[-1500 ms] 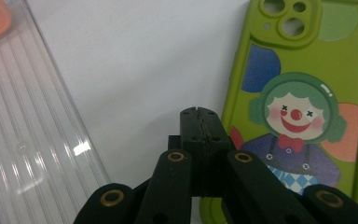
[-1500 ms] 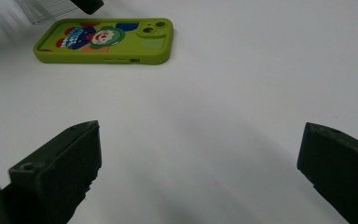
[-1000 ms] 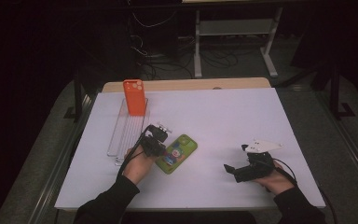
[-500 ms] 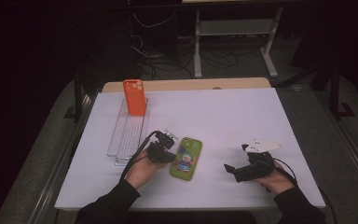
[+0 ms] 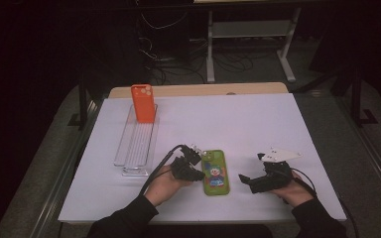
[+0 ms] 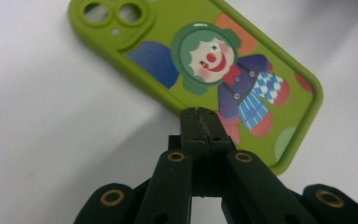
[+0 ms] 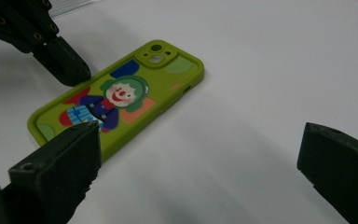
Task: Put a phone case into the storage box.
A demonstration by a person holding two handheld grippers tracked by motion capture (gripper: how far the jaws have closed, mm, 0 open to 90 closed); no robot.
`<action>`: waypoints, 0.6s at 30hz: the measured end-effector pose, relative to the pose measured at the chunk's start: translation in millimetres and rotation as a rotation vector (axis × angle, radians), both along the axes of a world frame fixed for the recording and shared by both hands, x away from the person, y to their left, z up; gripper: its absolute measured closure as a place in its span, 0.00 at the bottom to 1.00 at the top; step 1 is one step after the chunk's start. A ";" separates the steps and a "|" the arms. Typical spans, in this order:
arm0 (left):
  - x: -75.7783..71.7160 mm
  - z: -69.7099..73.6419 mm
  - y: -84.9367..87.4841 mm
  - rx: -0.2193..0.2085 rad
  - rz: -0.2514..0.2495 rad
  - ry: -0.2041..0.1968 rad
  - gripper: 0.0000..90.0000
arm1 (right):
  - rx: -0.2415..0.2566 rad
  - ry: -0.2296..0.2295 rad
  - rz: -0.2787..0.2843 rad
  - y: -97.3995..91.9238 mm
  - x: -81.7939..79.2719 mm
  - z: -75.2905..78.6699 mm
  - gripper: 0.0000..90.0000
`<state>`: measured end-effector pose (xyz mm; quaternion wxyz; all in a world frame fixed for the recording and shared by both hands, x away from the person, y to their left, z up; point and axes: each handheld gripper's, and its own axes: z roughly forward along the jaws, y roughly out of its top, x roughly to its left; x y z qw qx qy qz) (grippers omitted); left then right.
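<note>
A green phone case (image 5: pixel 215 172) with a clown picture lies flat, back up, on the white table near its front edge. My left gripper (image 5: pixel 198 174) is shut, and its closed tips rest against the case's left long edge. In the left gripper view the two jaws meet at the left gripper's tip (image 6: pixel 199 125), right at the rim of the green case (image 6: pixel 205 65), with nothing between them. My right gripper (image 5: pixel 251 167) stands open to the right of the case, clear of it. In the right gripper view the right gripper (image 7: pixel 200 177) has wide jaws facing the green case (image 7: pixel 116 100), with the left gripper (image 7: pixel 60 56) beyond.
An orange phone case (image 5: pixel 143 103) stands upright at the far end of a clear ribbed tray (image 5: pixel 136 144) on the left. The white table sheet (image 5: pixel 238 119) stretches bare behind the hands. A shelf frame and cables sit in the dark beyond the table.
My left gripper has moved right, and the green case has slid right with it and turned from slanted to nearly lengthwise. The right gripper has stayed where it was.
</note>
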<state>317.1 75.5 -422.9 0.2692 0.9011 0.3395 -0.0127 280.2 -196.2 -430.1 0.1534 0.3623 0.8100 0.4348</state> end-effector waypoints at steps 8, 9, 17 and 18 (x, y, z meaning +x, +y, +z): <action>2.5 -3.9 -24.4 -0.050 -0.031 0.011 1.00 | 0.001 0.003 -0.003 0.2 -0.1 0.1 0.00; 3.0 -4.4 -28.0 -0.057 -0.032 0.013 1.00 | 0.001 0.002 -0.003 0.0 0.0 0.1 0.00; 5.7 -4.7 -29.5 -0.070 -0.057 -0.016 1.00 | 0.005 -0.001 -0.003 -1.8 0.2 0.1 0.00; 5.7 -3.3 -26.5 -0.082 -0.053 -0.026 0.99 | 0.005 0.000 -0.005 -2.1 0.2 0.1 0.00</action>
